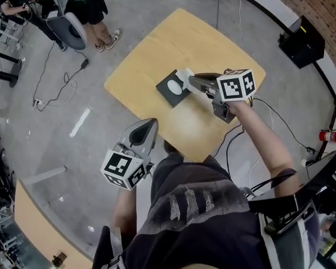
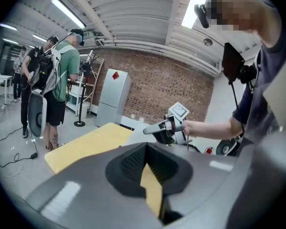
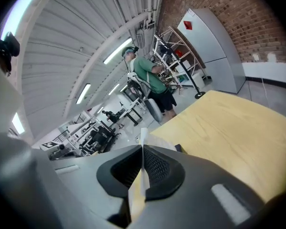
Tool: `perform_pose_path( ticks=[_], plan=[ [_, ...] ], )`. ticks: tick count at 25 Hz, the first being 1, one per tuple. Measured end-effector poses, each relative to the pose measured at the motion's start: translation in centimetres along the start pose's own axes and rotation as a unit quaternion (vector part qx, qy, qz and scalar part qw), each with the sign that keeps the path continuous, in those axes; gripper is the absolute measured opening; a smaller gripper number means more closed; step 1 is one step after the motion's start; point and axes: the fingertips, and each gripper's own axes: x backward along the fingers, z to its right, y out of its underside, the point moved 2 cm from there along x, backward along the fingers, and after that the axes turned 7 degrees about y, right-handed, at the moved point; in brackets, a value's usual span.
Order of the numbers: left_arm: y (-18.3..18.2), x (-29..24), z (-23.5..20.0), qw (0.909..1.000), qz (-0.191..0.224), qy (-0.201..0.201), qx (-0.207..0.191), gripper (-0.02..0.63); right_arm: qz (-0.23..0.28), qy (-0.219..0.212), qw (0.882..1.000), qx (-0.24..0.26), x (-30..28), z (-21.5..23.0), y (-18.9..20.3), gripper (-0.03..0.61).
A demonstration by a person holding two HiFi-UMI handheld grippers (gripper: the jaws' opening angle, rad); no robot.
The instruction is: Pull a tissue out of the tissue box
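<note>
Where the head view looks down on the wooden table [image 1: 157, 49], the black tissue box [image 1: 167, 96] lies near the middle of the frame. The right gripper [image 1: 187, 80] is clenched on the white tissue [image 1: 183, 73], held just above the box's upper right corner. Whether the sheet's lower end is free of the opening cannot be told. The step in hand looks like the draw itself. A slow, straight lift should free the sheet without tearing it. Nothing pins the box, so it may rise with the tissue. The left gripper [image 1: 152, 123], closed on nothing, hangs at the lower left off the table's near edge, well apart from the box. It could hold the box down if needed. A cable [image 1: 84, 64] and a bystander [image 1: 87, 1] sit at the upper left, and a red fire extinguisher [image 1: 329, 135] at the right edge. None of them is in the way.

In the left gripper view, its jaws meet at the tips with nothing between them. Beyond them the right gripper reaches over the table, and a grey cabinet [image 2: 113, 97] stands against the brick wall [image 2: 167, 87].

In the right gripper view, the jaws pinch the tissue, whose white edge pokes up above the tips. A dark corner of the box shows just right of them.
</note>
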Motion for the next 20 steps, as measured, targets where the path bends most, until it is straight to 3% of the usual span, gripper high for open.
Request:
perform_pose_path(
  ticks=[5, 11, 15, 20],
  plan=[
    [0.2, -0.5, 0.7, 1.0, -0.003, 0.001, 0.003, 0.002, -0.027, -0.102, 0.994, -0.017, 2.3, -3.7, 1.0, 0.002],
    [0.3, -1.2, 1.7, 1.0, -0.001, 0.003, 0.001, 0.002, -0.091, -0.166, 0.981, -0.034, 4.0, -4.7, 4.9, 0.002],
    [0.6, -1.5, 2.6, 1.0, -0.005, 0.002, 0.003, 0.002, -0.139, -0.146, 0.978, -0.054, 4.0, -2.6, 9.2, 0.002],
    [0.8, -1.5, 3.4, 0.9999, -0.011, -0.002, 0.004, 0.002, -0.206, -0.081, 0.975, -0.021, 2.2, 0.7, 14.1, 0.002]
  ],
)
